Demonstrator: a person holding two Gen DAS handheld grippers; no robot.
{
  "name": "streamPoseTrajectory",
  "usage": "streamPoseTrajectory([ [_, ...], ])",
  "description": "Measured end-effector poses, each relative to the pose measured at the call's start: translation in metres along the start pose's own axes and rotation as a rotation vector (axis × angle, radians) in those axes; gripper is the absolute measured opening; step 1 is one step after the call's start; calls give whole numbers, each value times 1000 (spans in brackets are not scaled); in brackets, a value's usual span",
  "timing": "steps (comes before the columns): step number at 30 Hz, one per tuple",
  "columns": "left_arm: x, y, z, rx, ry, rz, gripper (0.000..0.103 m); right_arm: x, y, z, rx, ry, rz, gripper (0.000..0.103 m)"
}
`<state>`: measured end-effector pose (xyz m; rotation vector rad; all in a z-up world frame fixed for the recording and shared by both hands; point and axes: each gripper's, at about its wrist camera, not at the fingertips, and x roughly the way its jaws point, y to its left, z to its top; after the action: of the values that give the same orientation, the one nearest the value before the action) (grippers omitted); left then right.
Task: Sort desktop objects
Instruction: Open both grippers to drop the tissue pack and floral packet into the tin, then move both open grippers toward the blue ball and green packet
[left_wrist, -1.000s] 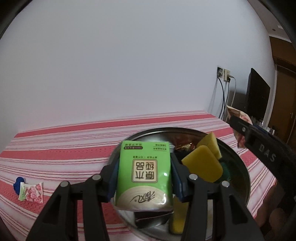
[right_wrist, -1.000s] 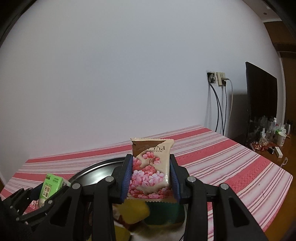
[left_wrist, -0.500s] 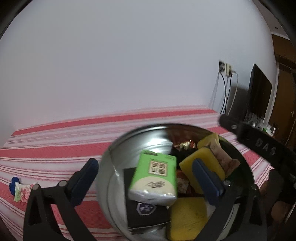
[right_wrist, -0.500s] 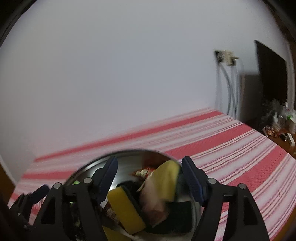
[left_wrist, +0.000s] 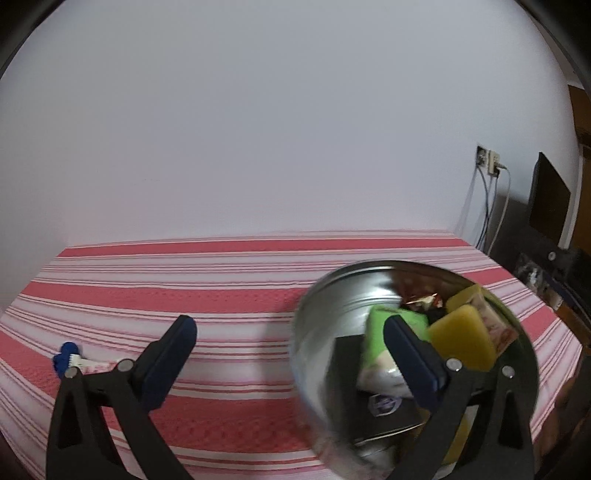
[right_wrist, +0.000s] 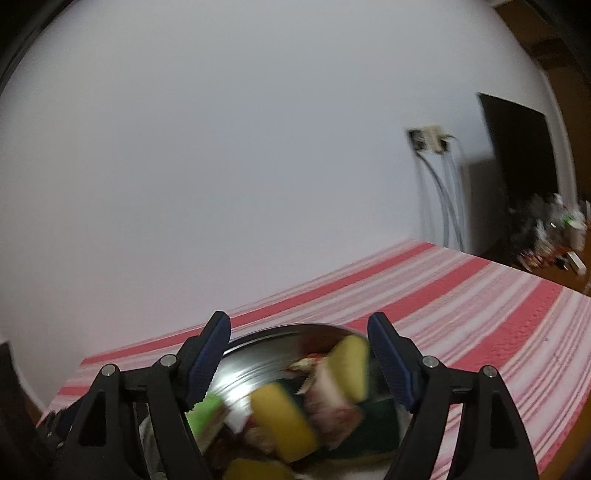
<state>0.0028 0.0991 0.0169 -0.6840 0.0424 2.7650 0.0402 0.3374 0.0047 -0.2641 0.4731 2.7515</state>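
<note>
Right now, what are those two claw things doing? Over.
Left gripper open, empty. Right gripper opening, nothing between its fingers. Green tissue pack and pink snack packet lie in metal bowl. Nothing blocking.

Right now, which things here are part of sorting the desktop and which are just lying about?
Part of the job:
metal bowl
green tissue pack
yellow sponges
pink flowered snack packet
black box
small packet on the cloth

Lying about:
wall socket and cables
dark screen
</note>
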Motion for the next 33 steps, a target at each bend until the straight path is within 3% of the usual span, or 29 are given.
streamPoseTrajectory([
  [8, 1, 37, -7, -49, 27, 64, 102, -7, 67, -22, -142, 13, 119, 82],
  [21, -2, 89, -19, -113, 63, 146, 102, 3, 108, -41, -191, 81, 227, 82],
  [30, -9, 155, -29, -213, 96, 271, 102, 21, 156, -58, -313, 206, 400, 82],
  [33, -14, 183, -34, -261, 114, 320, 102, 30, 178, -70, -367, 287, 471, 82],
])
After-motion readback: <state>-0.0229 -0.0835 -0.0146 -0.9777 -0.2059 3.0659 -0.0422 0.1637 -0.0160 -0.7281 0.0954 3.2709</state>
